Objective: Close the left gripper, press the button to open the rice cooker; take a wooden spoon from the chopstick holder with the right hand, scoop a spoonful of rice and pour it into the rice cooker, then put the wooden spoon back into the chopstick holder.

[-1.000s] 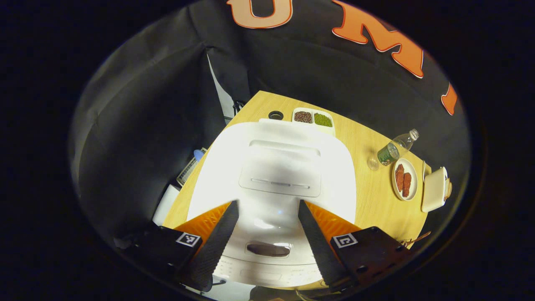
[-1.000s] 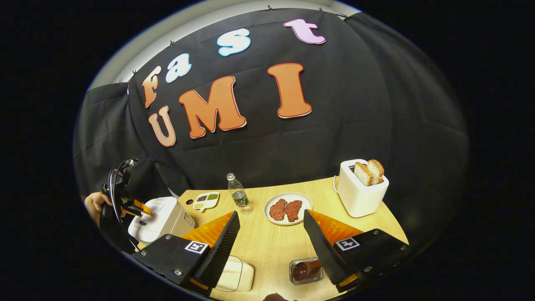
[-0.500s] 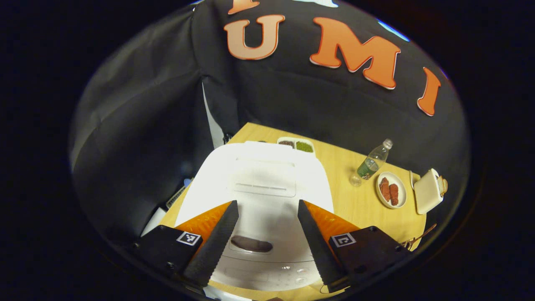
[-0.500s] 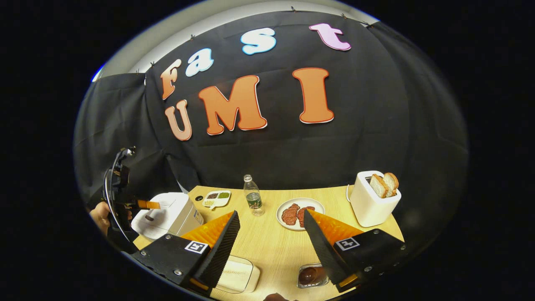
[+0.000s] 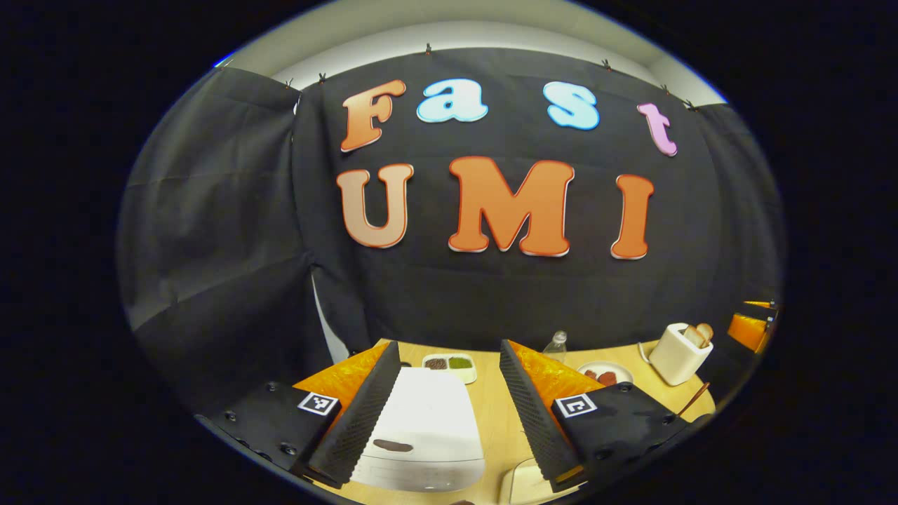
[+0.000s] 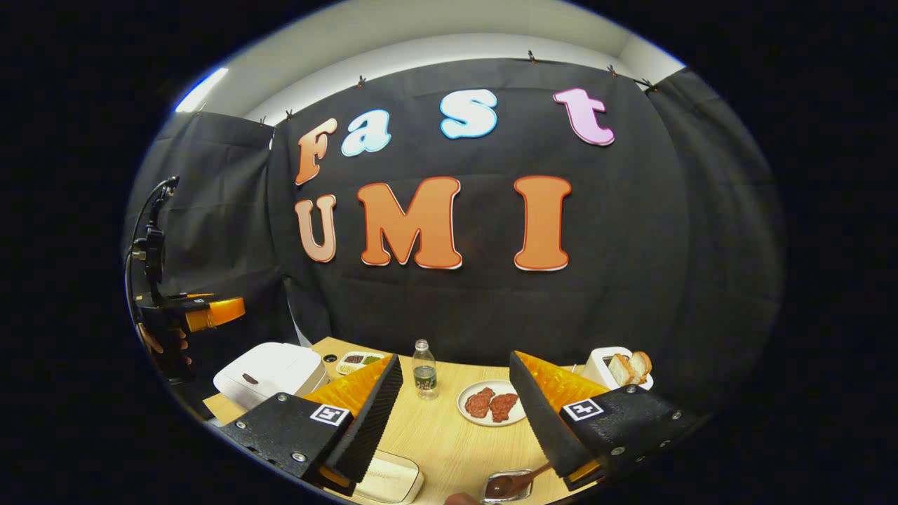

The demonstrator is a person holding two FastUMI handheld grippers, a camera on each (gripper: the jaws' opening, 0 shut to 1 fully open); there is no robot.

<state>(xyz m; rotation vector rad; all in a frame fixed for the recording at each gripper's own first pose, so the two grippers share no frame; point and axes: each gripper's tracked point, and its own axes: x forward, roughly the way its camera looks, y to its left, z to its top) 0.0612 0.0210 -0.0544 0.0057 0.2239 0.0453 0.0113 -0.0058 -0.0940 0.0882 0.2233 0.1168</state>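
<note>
— Where's the rice cooker (image 5: 421, 428) sitting?
— On the table's (image 6: 449, 438) left end, lid down, showing between the left gripper's (image 5: 449, 400) spread fingers, untouched.
— And the wooden spoon (image 6: 518, 480)?
— It's lying in a small container (image 6: 506, 486) at the near edge, just beside the right gripper (image 6: 456, 414), whose fingers are also standing wide apart, gripping nothing.

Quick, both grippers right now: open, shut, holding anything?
Left gripper: open, holding nothing, raised above the closed rice cooker.
Right gripper: open, holding nothing, above the table.
</note>
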